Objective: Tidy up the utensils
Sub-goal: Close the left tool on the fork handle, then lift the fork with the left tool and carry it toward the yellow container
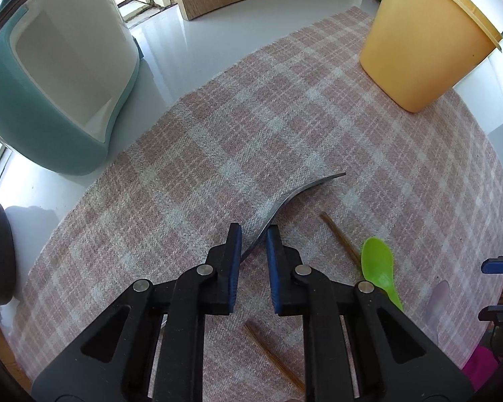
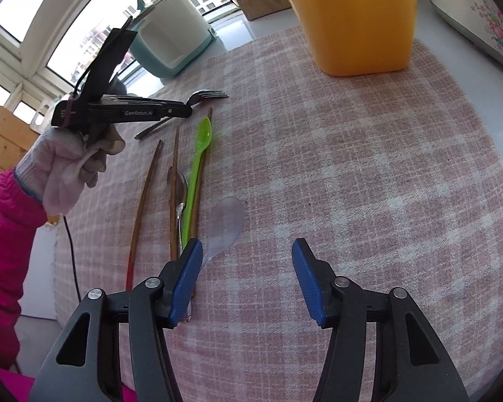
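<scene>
The left gripper point(image 1: 253, 232) has its fingers closed on the metal fork point(image 1: 298, 197) — the right gripper point(image 2: 247, 251) hangs released beside the clear spoon point(image 2: 225, 224).

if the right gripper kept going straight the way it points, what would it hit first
Probably the bare plaid cloth: the right gripper has open jaws with nothing between them. The clear spoon lies just by its left finger, and the orange tub stands much further off. Depth is hard to judge.
</scene>
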Demonstrator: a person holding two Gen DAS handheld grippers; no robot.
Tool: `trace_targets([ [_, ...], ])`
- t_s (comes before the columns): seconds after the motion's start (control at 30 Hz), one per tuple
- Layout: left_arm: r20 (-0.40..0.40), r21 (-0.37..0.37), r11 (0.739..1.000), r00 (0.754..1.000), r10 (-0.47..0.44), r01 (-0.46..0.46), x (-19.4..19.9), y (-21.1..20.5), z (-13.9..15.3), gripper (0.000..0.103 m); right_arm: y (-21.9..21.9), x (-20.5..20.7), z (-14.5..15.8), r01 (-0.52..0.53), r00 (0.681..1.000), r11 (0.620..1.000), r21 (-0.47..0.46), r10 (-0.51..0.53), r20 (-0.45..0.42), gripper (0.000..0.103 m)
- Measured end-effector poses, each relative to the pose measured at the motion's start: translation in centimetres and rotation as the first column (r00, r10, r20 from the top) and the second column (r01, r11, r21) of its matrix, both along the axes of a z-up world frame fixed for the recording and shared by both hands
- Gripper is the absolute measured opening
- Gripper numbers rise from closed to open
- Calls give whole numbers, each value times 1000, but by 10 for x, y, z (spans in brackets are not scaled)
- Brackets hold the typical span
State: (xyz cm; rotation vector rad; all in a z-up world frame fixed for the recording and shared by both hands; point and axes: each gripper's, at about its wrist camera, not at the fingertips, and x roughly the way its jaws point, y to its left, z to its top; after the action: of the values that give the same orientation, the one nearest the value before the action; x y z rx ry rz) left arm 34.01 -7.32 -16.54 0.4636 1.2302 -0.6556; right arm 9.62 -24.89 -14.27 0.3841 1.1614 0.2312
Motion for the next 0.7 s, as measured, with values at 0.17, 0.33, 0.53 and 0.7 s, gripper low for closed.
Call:
trace_targets([
  [0.17, 22, 10, 1000, 999, -25, 25, -5, -20, -1, 14, 6, 5, -7, -10, 1000, 1000, 22, 11, -26, 44],
  [0.33, 34, 1, 1000, 999, -23, 23, -4, -25, -1, 11, 17, 5, -12, -26, 997, 999, 39, 29, -67, 36],
  [0.53, 42, -21, 1000, 999, 3, -2, -6, -16, 0, 10, 32, 9, -20, -8, 996, 1000, -6, 8, -85, 36],
  [0.7, 40, -44, 999, 999, 29, -27, -8, -3, 2, 9, 36, 22, -25, 6, 998, 999, -37, -9, -66, 36],
])
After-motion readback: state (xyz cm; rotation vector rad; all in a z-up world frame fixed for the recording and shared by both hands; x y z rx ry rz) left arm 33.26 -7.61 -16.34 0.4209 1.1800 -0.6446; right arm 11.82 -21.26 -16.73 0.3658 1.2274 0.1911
